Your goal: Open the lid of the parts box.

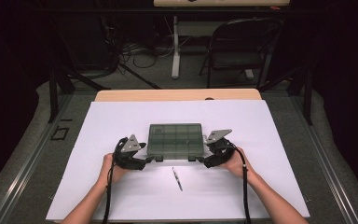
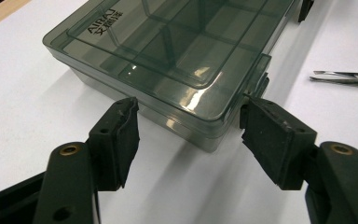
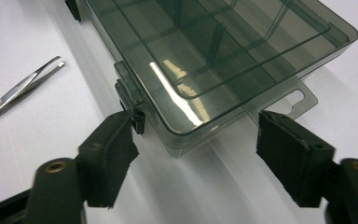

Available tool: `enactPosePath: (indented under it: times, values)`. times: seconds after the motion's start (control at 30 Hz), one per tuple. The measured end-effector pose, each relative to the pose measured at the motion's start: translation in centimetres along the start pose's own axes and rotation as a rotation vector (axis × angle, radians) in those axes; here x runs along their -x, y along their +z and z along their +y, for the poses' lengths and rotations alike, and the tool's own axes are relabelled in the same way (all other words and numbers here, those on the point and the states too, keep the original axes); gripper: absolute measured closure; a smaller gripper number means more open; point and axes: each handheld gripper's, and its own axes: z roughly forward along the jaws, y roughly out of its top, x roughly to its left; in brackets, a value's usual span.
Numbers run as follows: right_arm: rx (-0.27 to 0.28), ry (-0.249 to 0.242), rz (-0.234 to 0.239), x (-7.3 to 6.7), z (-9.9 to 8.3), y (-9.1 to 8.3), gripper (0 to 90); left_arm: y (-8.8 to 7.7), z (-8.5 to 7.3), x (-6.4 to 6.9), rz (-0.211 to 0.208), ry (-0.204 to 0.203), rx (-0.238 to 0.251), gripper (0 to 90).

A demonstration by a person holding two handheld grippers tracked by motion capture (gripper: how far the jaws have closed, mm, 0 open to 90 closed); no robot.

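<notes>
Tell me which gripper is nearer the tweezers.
Right. The right gripper sits at the organizer box's near right corner, just right of the tweezers; the left gripper is farther off at the near left corner.

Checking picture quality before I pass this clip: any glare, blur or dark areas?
High view: soft overall, room beyond the table nearly black. Left gripper view: white glare streaks on the smoky box lid, jaws at the bottom blurred. Right gripper view: similar glare on the lid, tweezers slightly soft.
</notes>
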Motion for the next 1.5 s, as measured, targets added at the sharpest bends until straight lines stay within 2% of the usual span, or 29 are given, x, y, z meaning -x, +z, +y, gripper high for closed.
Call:
enactPosePath:
  times: [0.23,0.33,0.9,1.1,1.5]
  values:
    - [0.011,-0.013,-0.009,-0.19,0.01,0.01,39.8,0.0,-0.04,0.04,0.0,0.004,0.001,38.7]
    - [-0.006,-0.013,-0.01,-0.11,0.0,-0.11,43.4,0.0,-0.05,0.03,-0.003,0.003,0.001,39.1]
    - [-0.012,-0.013,-0.008,-0.18,0.03,-0.06,45.4,-0.07,-0.02,0.08,-0.001,0.012,0.007,41.6]
    - [0.014,-0.009,-0.009,-0.15,0.03,-0.25,47.9,-0.23,-0.04,0.07,0.0,0.01,0.013,38.9]
    - [0.01,-0.011,-0.005,-0.13,0.1,-0.55,50.0,-0.67,0.17,0.46,0.035,0.034,0.037,39.2]
